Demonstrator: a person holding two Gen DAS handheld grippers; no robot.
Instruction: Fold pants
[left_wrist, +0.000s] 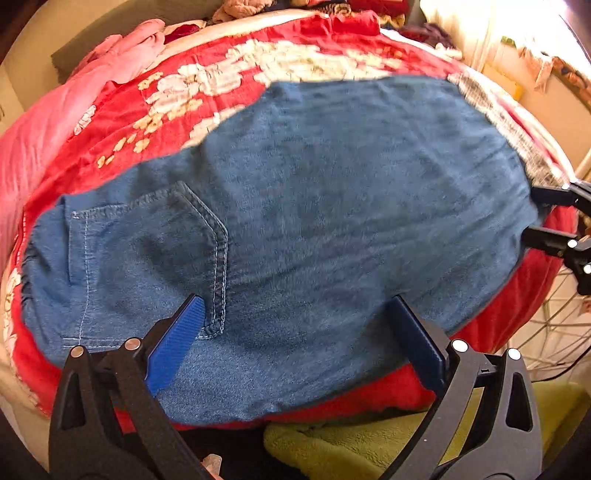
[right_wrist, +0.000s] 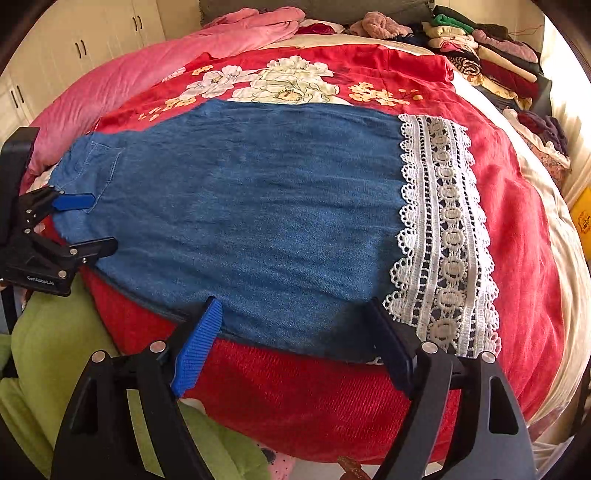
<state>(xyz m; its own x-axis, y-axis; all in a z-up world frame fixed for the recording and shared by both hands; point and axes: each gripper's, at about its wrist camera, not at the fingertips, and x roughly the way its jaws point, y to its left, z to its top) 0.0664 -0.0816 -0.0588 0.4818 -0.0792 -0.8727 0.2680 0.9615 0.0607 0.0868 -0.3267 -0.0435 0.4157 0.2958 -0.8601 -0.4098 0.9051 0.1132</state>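
Note:
Blue denim pants (left_wrist: 332, 206) lie flat, folded lengthwise, on a red floral bedspread (left_wrist: 207, 107). A back pocket (left_wrist: 147, 258) and the elastic waist are at the left, and a white lace hem (right_wrist: 443, 236) is at the right. My left gripper (left_wrist: 299, 321) hovers open over the near edge by the pocket, with nothing pinched between its blue pads (left_wrist: 177, 339). My right gripper (right_wrist: 295, 332) stands open over the pants' (right_wrist: 258, 206) near edge, just left of the lace. Each gripper also shows in the other's view: the left gripper (right_wrist: 86, 223) at the waist end, the right gripper (left_wrist: 539, 216) at the hem end.
A pink blanket (right_wrist: 155, 66) is bunched at the bed's far left. Piles of folded clothes (right_wrist: 487, 55) line the far right. A green fleece blanket (right_wrist: 66, 354) lies below the bed's near edge. White cupboards (right_wrist: 74, 40) stand behind, and a wire rack (left_wrist: 554, 325) stands at the right.

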